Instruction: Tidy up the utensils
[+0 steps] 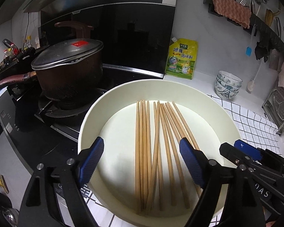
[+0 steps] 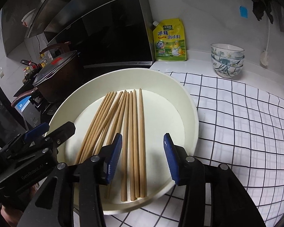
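On the left, a lidded pot [image 1: 66,70] sits on the stove just beside the white basin [image 1: 179,89], close enough that a careless sweep could knock its handle. The left gripper [image 1: 142,162] hovers over the near rim, jaws wide and empty. The chopsticks [image 1: 157,151] lie loose on the basin floor, roughly parallel but with a few crossing. Closing on them could pinch an uneven bunch, and the smooth sticks might roll, slip out or scatter. The right gripper [image 2: 142,158] stands narrower, also empty, above the rightmost sticks. With both grippers so near, they could bump each other. The near ends of some chopsticks are hidden behind the fingers, so their number is uncertain, and the basin's near rim is cut off on the tabletop [image 2: 236,113].
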{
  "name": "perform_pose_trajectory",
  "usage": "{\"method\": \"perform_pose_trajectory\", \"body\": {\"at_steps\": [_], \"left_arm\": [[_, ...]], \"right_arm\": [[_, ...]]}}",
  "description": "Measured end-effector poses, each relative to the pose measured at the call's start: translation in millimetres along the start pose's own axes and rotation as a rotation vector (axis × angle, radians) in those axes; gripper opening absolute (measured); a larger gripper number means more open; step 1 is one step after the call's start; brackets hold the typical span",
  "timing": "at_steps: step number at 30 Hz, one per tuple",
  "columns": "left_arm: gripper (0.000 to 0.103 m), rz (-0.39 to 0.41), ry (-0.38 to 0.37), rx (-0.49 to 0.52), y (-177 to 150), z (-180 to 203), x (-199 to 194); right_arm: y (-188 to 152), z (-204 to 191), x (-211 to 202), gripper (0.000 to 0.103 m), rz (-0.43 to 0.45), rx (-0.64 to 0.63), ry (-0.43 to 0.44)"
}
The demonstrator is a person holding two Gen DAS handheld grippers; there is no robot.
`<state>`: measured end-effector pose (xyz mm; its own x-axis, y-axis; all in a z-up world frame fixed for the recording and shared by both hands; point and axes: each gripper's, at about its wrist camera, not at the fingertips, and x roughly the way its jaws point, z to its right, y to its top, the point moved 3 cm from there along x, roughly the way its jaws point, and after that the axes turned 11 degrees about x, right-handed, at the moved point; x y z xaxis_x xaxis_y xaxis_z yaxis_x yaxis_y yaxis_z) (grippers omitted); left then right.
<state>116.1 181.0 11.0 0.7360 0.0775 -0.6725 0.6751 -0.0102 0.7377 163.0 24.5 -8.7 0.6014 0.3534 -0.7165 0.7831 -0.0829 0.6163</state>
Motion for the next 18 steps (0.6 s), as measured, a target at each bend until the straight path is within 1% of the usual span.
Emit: {"method": "perform_pose_trajectory", "body": {"at_steps": [1,3,6,8,14,18], "left_arm": [[0.084,0.006,0.004,0.002,0.2,0.8,-3.0],[0.089,0.018,0.012,0.006,0.3,2.5,-8.7],[0.093,0.030,0.028,0.017,1.0,5.5,-15.9],[0.096,0.034,0.029,0.020,1.1,7.4,-20.1],[0.097,0.024,0.049,0.018,-2.7,10.2,-27.4],[0.097,0.009,0.052,0.008,-5.2,10.1,-28.4]], "right_arm": [[-0.7,1.4,-2.7,0.046,0.005,0.003,-0.002],[-2.1,4.6,-8.9,0.047,0.021,0.010,-0.012],[-4.4,9.4,-17.3,0.053,0.040,0.020,-0.021],[-5.7,11.9,-22.5,0.054,0.049,0.025,-0.027],[-10.1,15.0,-35.3,0.061,0.068,0.022,-0.033],[-11.3,16.0,-40.7,0.063,0.076,0.020,-0.038]]}}
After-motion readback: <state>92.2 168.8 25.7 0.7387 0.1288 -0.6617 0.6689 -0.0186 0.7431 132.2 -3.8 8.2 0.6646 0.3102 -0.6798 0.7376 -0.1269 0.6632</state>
